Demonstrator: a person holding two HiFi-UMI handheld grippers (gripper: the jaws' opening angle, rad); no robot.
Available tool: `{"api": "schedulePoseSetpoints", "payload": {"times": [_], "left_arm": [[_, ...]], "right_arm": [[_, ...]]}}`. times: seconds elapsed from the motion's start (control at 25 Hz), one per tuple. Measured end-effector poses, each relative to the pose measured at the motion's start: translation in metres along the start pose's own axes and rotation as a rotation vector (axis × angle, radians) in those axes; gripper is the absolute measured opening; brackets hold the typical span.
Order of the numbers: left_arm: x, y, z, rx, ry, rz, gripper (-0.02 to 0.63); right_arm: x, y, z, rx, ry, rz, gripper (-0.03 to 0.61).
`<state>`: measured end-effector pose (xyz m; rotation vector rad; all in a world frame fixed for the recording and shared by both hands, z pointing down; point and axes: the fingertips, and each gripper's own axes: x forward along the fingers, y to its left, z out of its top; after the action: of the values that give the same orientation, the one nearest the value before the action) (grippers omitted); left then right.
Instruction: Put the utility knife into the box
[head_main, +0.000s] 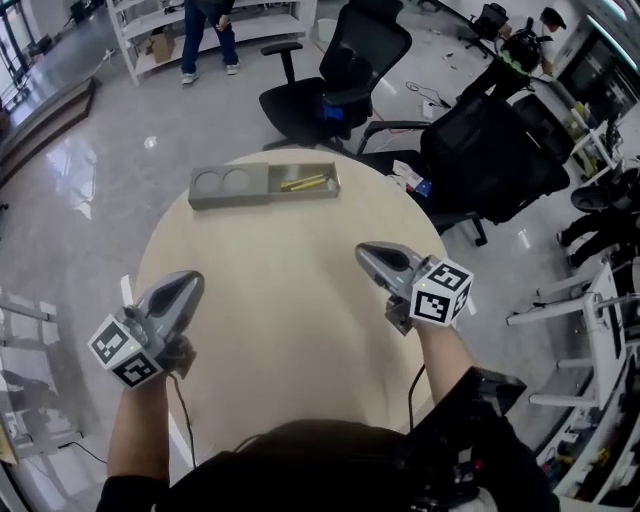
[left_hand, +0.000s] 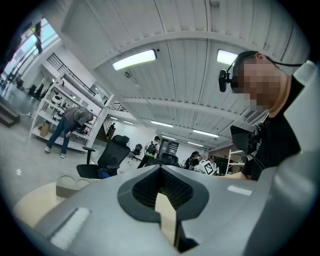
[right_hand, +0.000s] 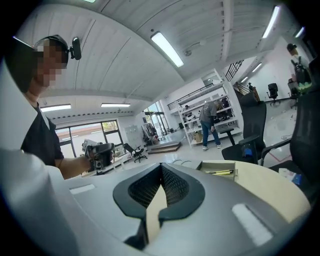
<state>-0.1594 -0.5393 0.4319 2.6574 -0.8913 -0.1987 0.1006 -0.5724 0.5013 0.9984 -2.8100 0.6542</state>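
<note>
Round worktop (head_main: 280, 300) in an open office; utility knife (head_main: 303, 183) lies in box (head_main: 262, 185) at far rim; left hand-held gripper (head_main: 188, 282) and right hand-held gripper (head_main: 363, 251) pressed together, empty; a careless reach could shove the box off.

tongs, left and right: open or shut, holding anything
Left tongs: shut, empty.
Right tongs: shut, empty.

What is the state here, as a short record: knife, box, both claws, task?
knife: yellow utility knife lying inside the open compartment
box: grey box at the far side of the table, two round recesses beside the compartment
left claw: shut, empty, near side of table
right claw: shut, empty
task: knife appears already placed
</note>
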Motion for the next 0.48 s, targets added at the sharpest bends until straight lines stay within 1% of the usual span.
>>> {"api": "schedulePoseSetpoints", "payload": {"times": [0.16, 0.28, 0.36, 0.48], "left_arm": [[-0.041, -0.032, -0.006, -0.033, 0.009, -0.036, -0.002], [-0.069, -0.049, -0.005, -0.030, 0.029, -0.061, -0.002], [-0.086, -0.060, -0.004, -0.022, 0.043, -0.058, -0.002], [-0.102, -0.084, 0.000, -0.019, 0.041, -0.044, -0.002]], "right_arm": [[0.000, 0.059, -0.001, 0.014, 0.007, 0.014, 0.014], [-0.004, 0.096, -0.003, 0.003, 0.001, 0.017, 0.015], [-0.012, 0.114, -0.003, -0.001, -0.002, 0.017, 0.014], [-0.035, 0.129, -0.001, -0.009, -0.003, 0.018, 0.014]]}}
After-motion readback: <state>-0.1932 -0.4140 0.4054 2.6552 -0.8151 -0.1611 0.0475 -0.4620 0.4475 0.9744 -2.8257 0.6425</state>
